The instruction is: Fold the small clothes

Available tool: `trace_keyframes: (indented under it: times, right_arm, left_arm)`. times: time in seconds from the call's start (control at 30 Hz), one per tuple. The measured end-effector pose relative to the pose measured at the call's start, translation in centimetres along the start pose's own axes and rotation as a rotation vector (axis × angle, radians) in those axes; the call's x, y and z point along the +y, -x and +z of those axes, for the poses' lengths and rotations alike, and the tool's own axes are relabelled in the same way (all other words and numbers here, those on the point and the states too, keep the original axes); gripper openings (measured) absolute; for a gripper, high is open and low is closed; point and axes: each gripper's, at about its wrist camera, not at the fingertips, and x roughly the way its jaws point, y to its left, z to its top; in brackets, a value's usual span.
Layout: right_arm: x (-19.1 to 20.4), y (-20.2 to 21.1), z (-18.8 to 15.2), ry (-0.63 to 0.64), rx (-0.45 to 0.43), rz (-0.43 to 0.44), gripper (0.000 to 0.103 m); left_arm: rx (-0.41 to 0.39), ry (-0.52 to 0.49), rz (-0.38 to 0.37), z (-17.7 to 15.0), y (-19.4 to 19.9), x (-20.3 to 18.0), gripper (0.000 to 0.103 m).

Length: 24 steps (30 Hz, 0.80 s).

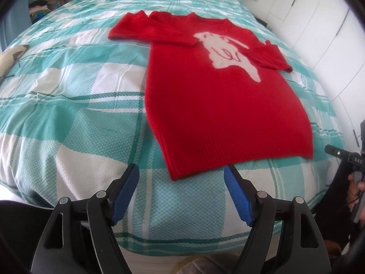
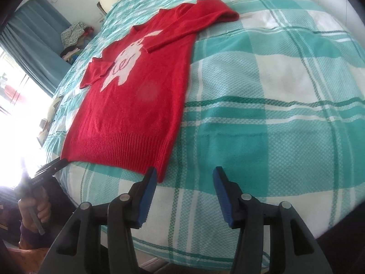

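Observation:
A small red sweater (image 1: 219, 105) with a white animal figure lies flat, front up, on the bed; it also shows in the right wrist view (image 2: 136, 105). Both sleeves are folded inward across the chest. Its ribbed hem faces me. My left gripper (image 1: 181, 173) is open and empty, just short of the hem's left corner. My right gripper (image 2: 184, 175) is open and empty, its left fingertip (image 2: 151, 178) next to the hem's right corner. The right gripper also shows at the left wrist view's right edge (image 1: 342, 157).
The bed carries a teal and white checked cover (image 2: 273, 105). A pile of clothes (image 2: 73, 34) sits beyond the far side by blue curtains. White cabinet doors (image 1: 319, 22) stand along the right. A pale cushion (image 1: 11, 57) lies at the bed's left edge.

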Motion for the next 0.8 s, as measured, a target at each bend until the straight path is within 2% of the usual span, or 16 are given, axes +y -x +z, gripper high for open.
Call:
trace_keyframes:
  times: [0.13,0.23,0.33,0.47,0.53,0.6,0.63,0.7,0.73,0.8]
  right_arm:
    - [-0.4,3.1,1.0,0.047,-0.12,-0.115,0.056]
    - [-0.2,4.8,2.0,0.089,-0.239,-0.201,0.063]
    - [0.1,5.2,3.2,0.108,-0.306,-0.218,0.066]
    - [1.4,4.4,4.9,0.121,-0.28,-0.161,0.066]
    - [2.9,4.5,6.0,0.192,-0.273,-0.159,0.066]
    - [4.6,4.3,7.3,0.3,-0.266,-0.195,0.069]
    - [5.5,3.9,8.0,0.365,-0.248,-0.211,0.077]
    - [7.1,2.9,9.2,0.483,-0.231,-0.233,0.078]
    - [7.9,2.2,9.9,0.532,-0.228,-0.24,0.078]
    - [9.2,0.2,11.6,0.591,-0.218,-0.21,0.078]
  left_arm:
    - [-0.089,0.016,0.017,0.5,3.1,0.2,0.085]
    - [-0.173,0.027,0.021,2.8,5.1,0.0,0.088]
    - [-0.267,0.04,-0.004,5.6,6.9,-0.6,0.094]
    - [-0.434,0.11,0.0,8.9,8.0,-0.6,0.1]
    - [-0.493,0.13,0.03,9.8,7.1,-0.2,0.1]
    - [-0.533,0.144,0.084,9.7,5.5,0.5,0.1]
    - [-0.538,0.147,0.116,9.4,4.6,0.8,0.1]
    - [-0.475,0.164,0.172,9.2,2.7,1.6,0.1]
    - [-0.431,0.175,0.157,9.4,2.0,2.0,0.099]
    - [-0.412,0.208,0.095,9.7,1.7,2.8,0.099]
